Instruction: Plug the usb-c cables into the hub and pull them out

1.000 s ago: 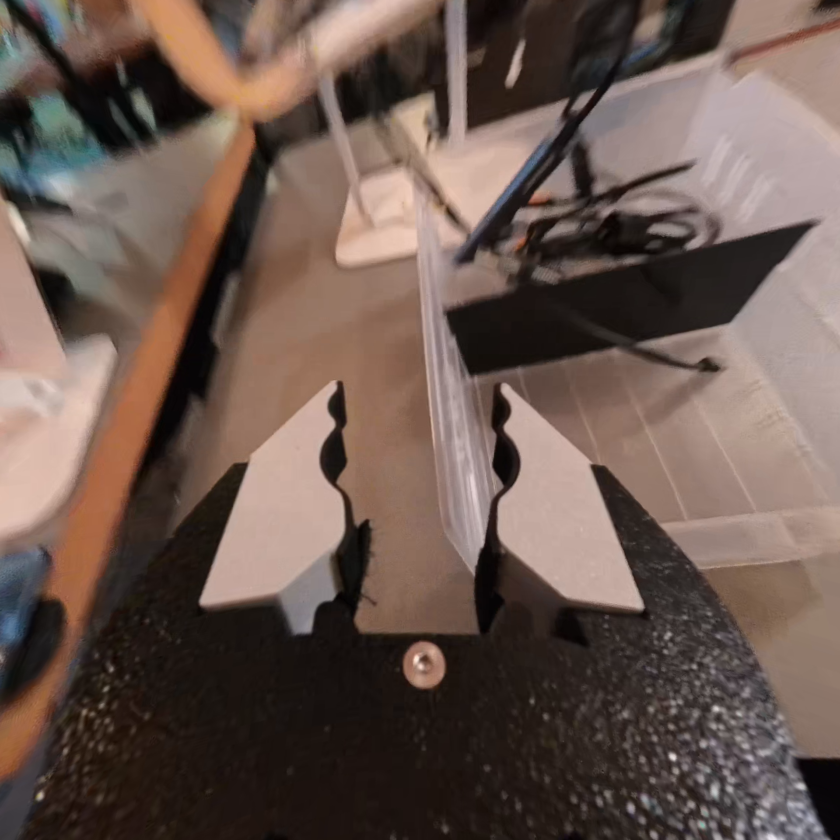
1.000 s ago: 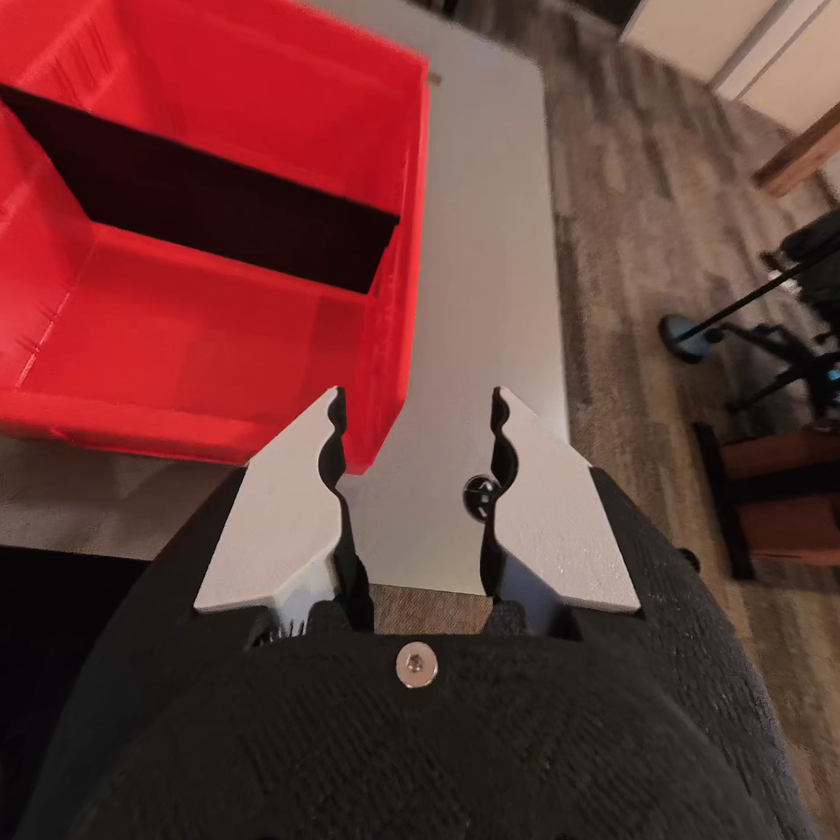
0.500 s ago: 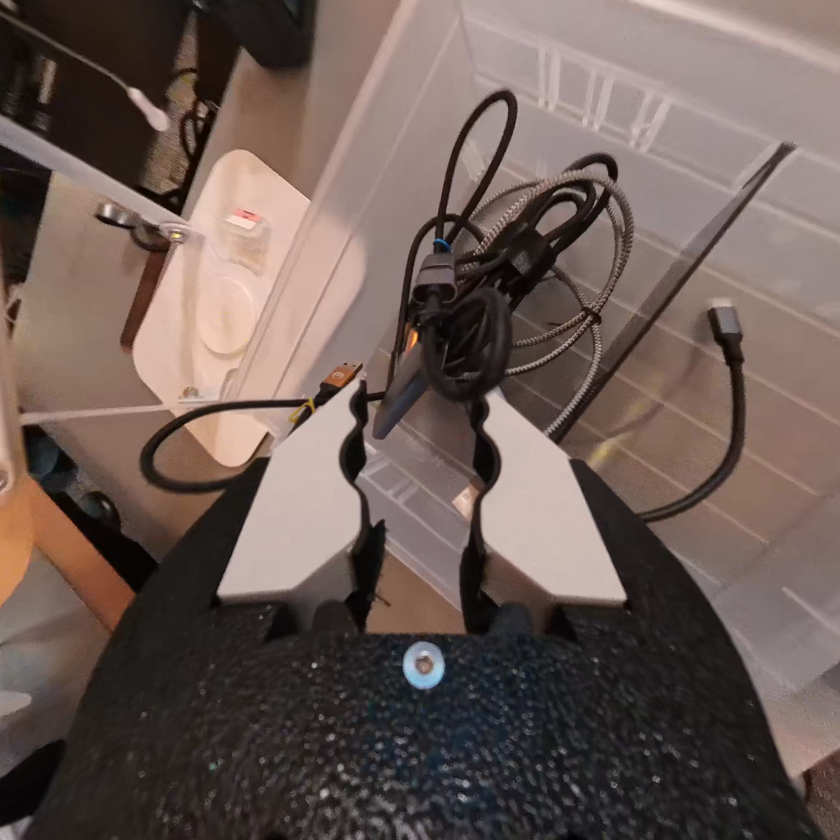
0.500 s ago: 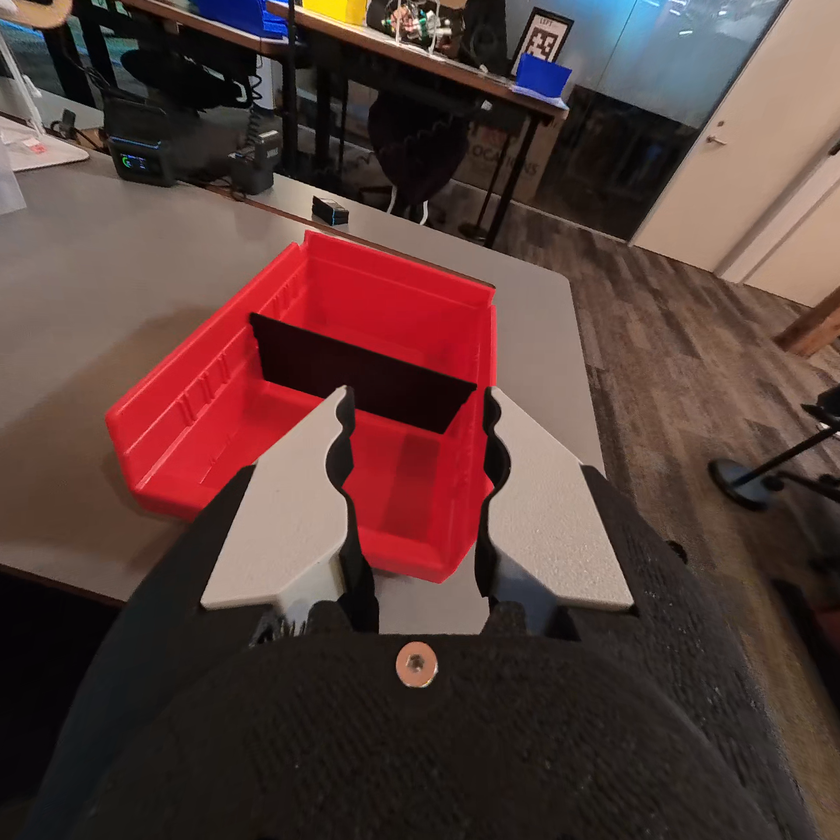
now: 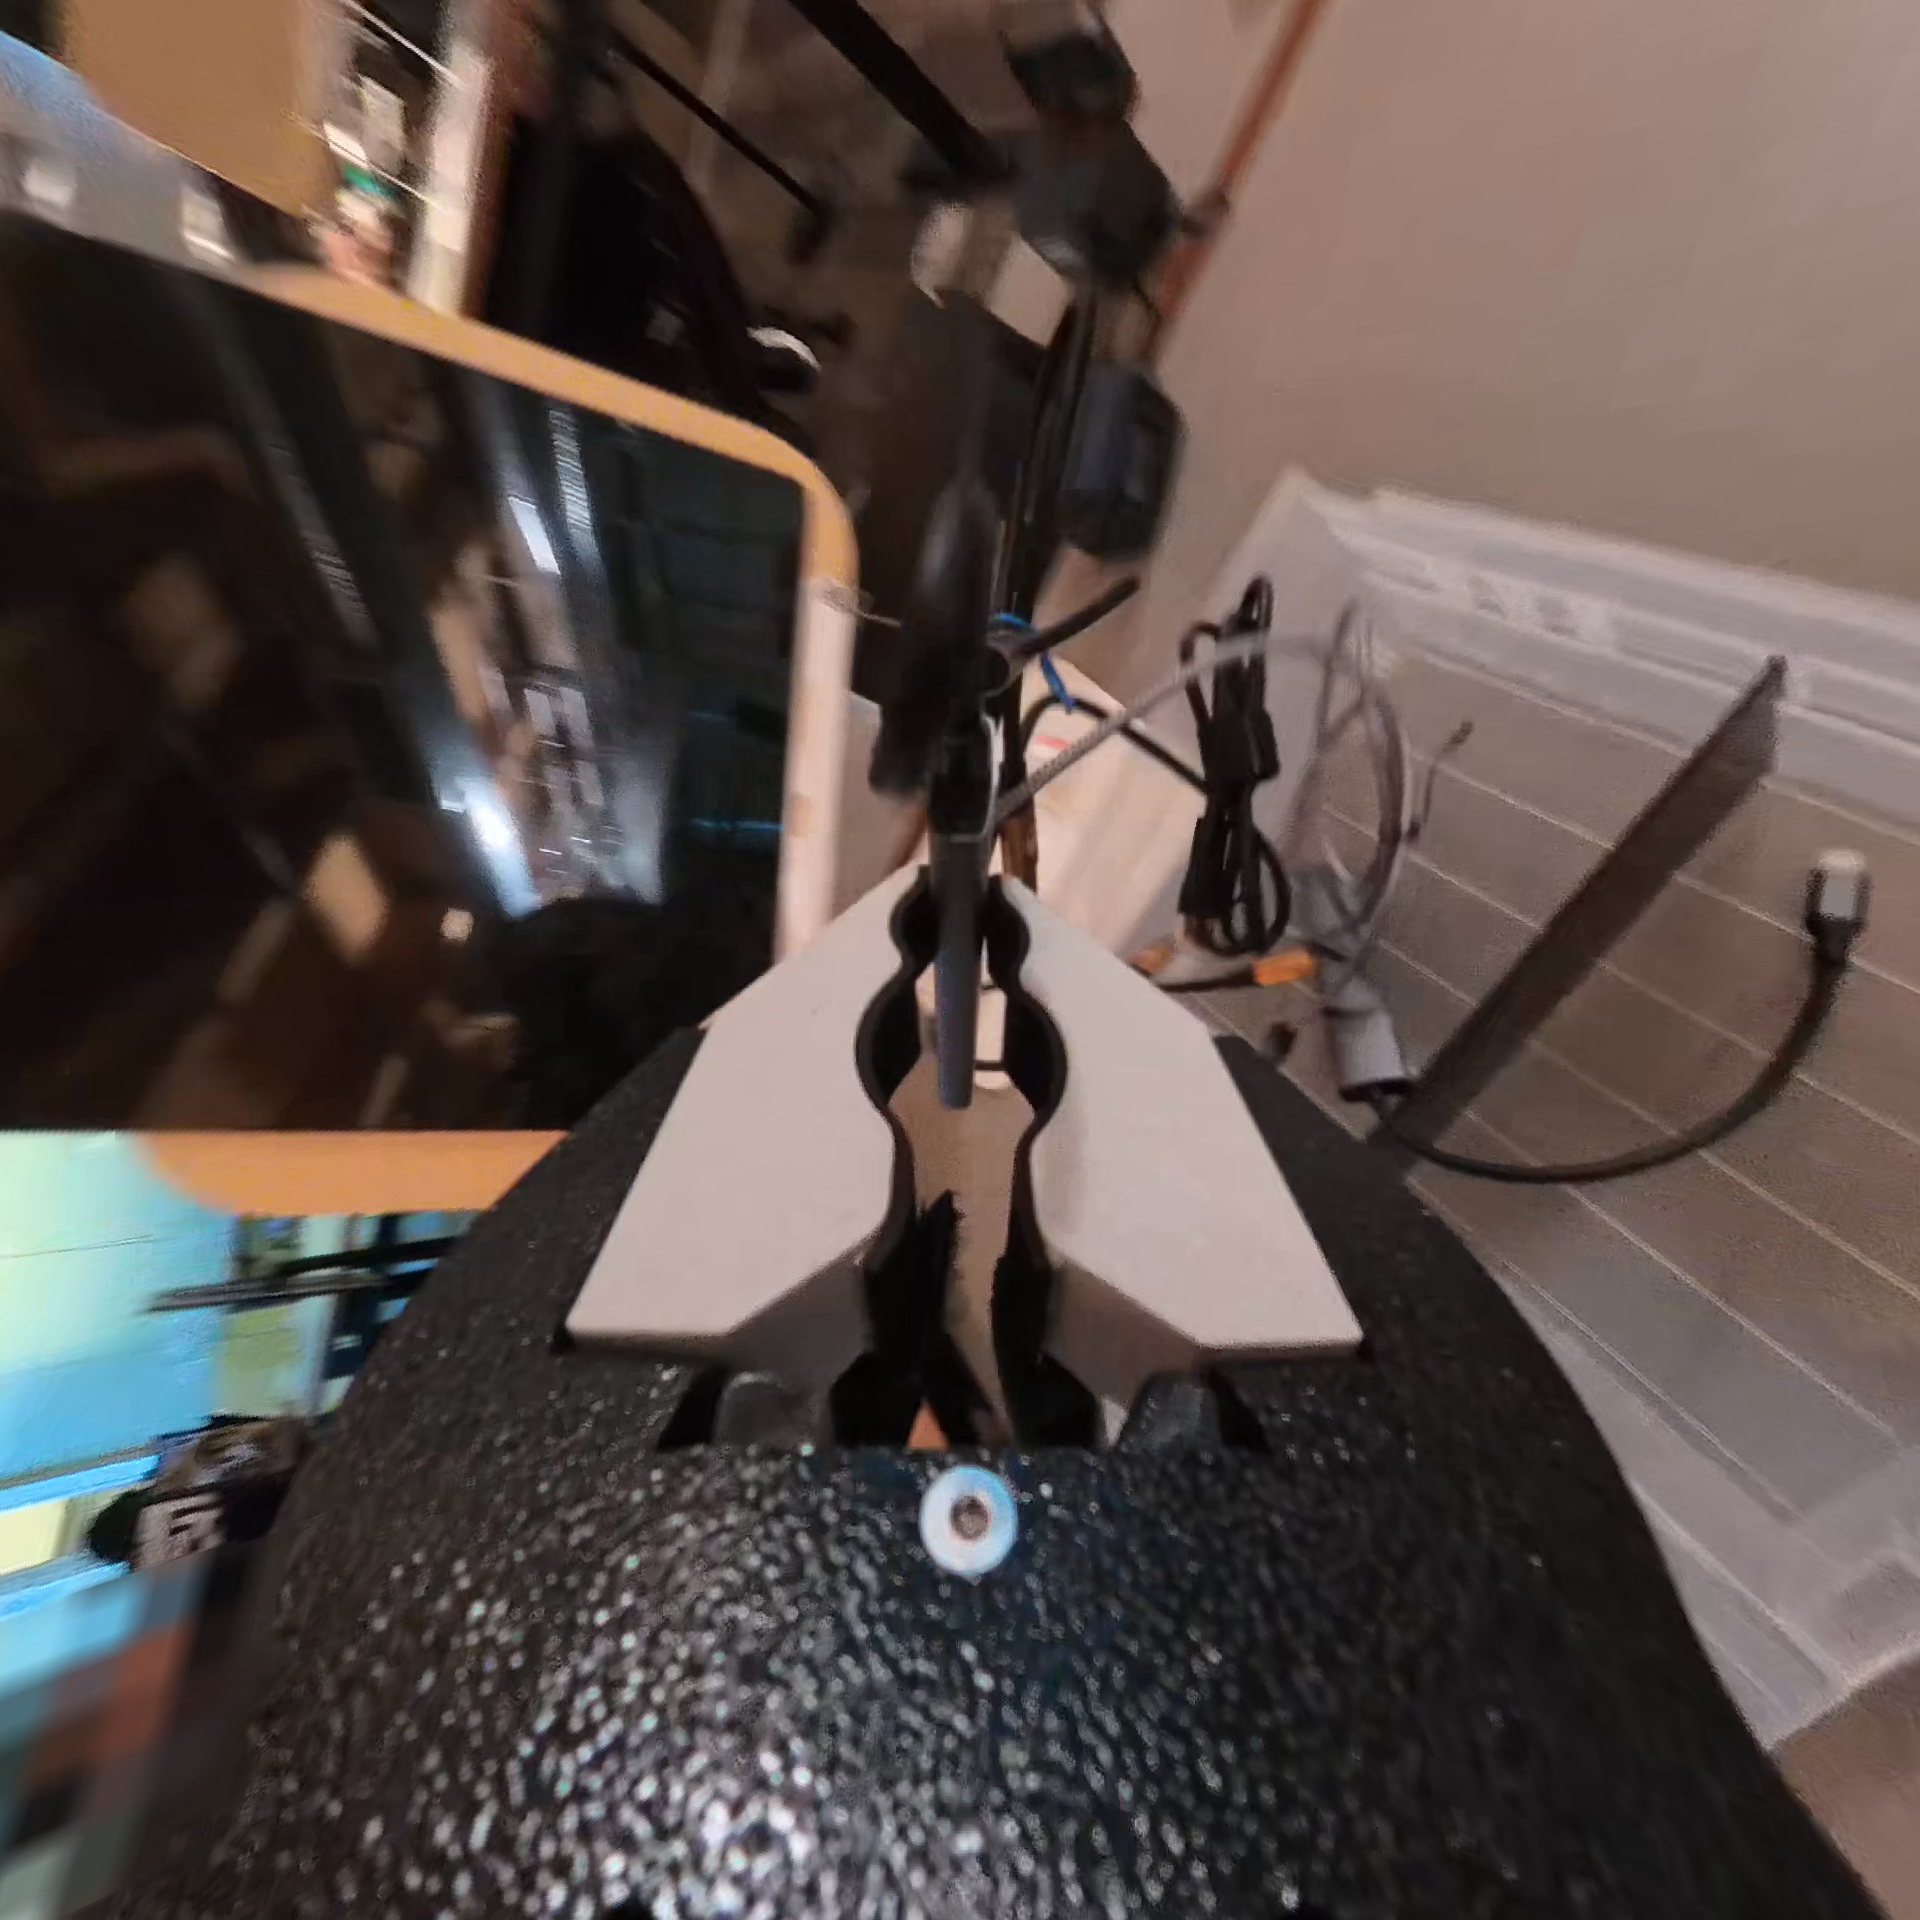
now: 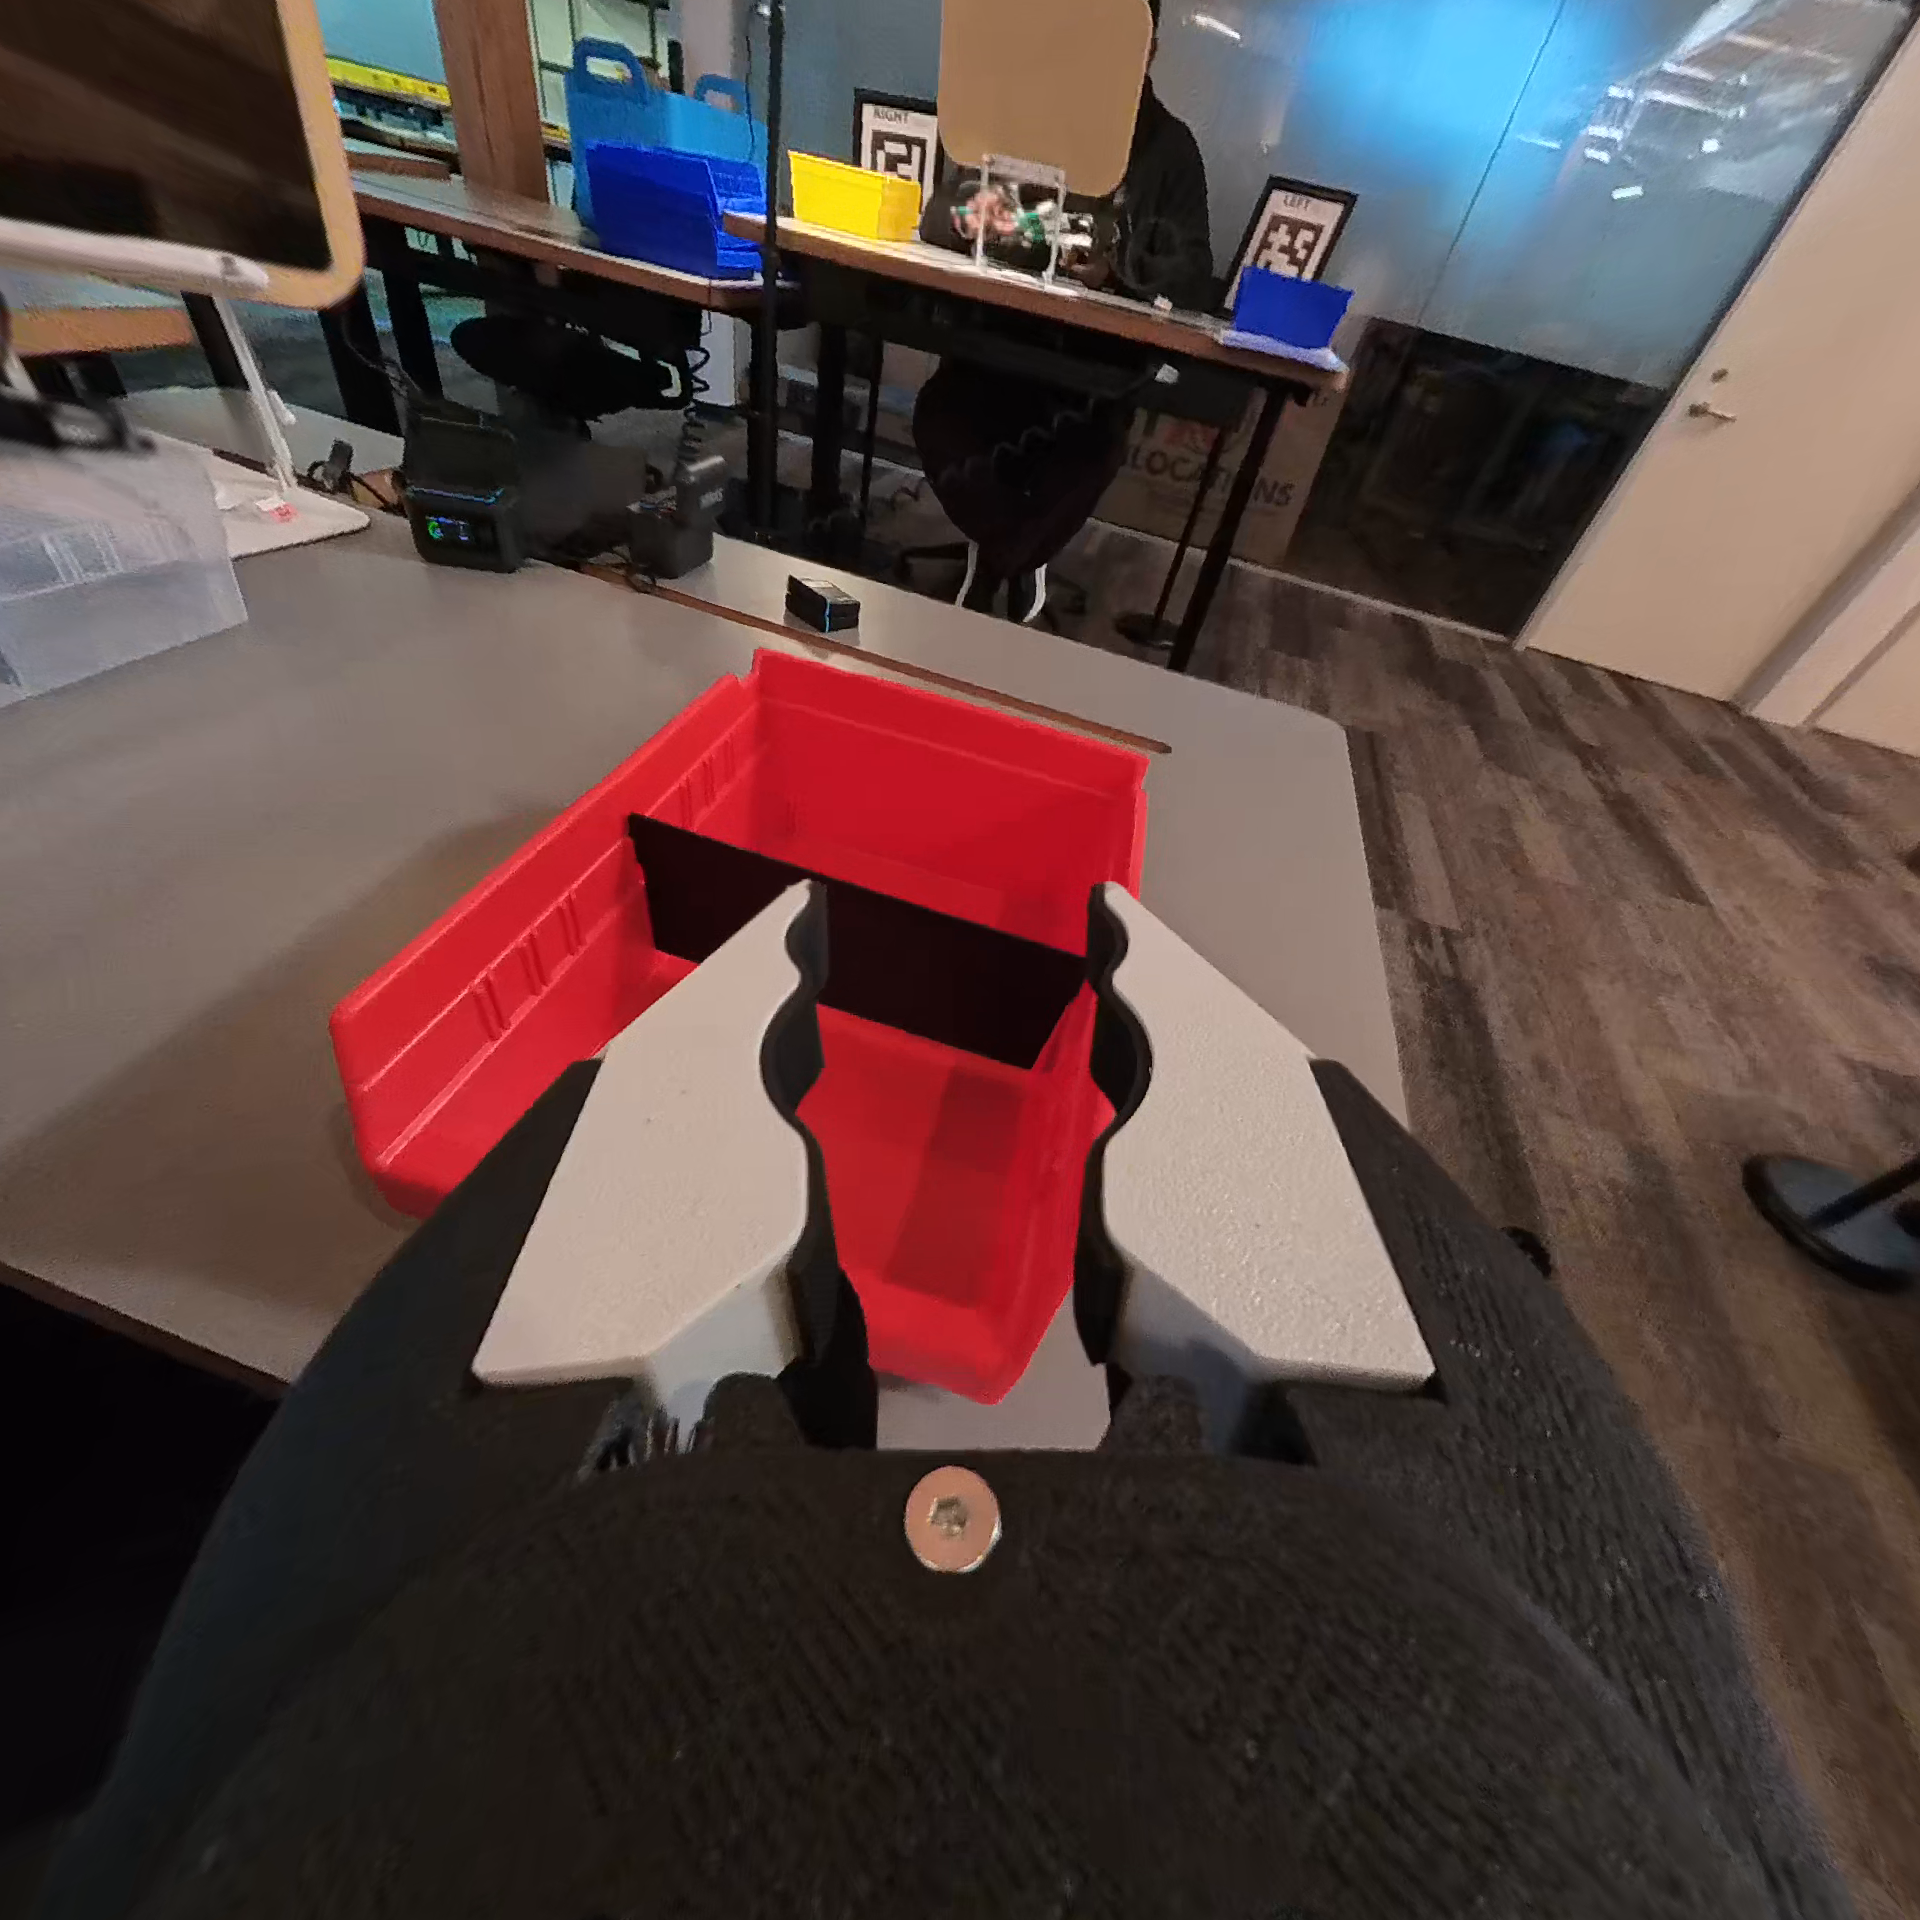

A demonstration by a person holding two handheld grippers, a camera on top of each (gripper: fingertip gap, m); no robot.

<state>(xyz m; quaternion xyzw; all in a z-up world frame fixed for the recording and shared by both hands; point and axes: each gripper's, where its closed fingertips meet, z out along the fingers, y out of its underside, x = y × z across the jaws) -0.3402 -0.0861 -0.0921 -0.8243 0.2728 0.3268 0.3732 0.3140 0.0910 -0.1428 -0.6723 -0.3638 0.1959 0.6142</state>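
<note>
Left hand-held gripper: nearly closed, clamped on a slim dark slate-blue bar, apparently the usb hub, seen edge-on and standing upright between the fingertips. Bundled black cables hanging off the hub's far end, blurred by motion. Just right of the fingers, a clear plastic bin on the tabletop, split by a black divider. In the nearer compartment, a loose black usb-c cable with its silver-grey plug lying on the ribbed floor. Beyond the divider, a coiled black cable, a grey braided cable and an orange-tipped connector. To the left, a dark tablet screen with a tan rim, upright and close by.

Right hand-held gripper: jaws wide apart, nothing between them, held above the near edge of a grey tabletop. Directly ahead, a red bin with a black divider across its middle, both compartments bare. Farther left, a corner of the clear bin. Past the red bin, a small black box near the tabletop's far edge, then a black power unit. In the background, a seated person at another table carrying blue bins and a yellow bin.
</note>
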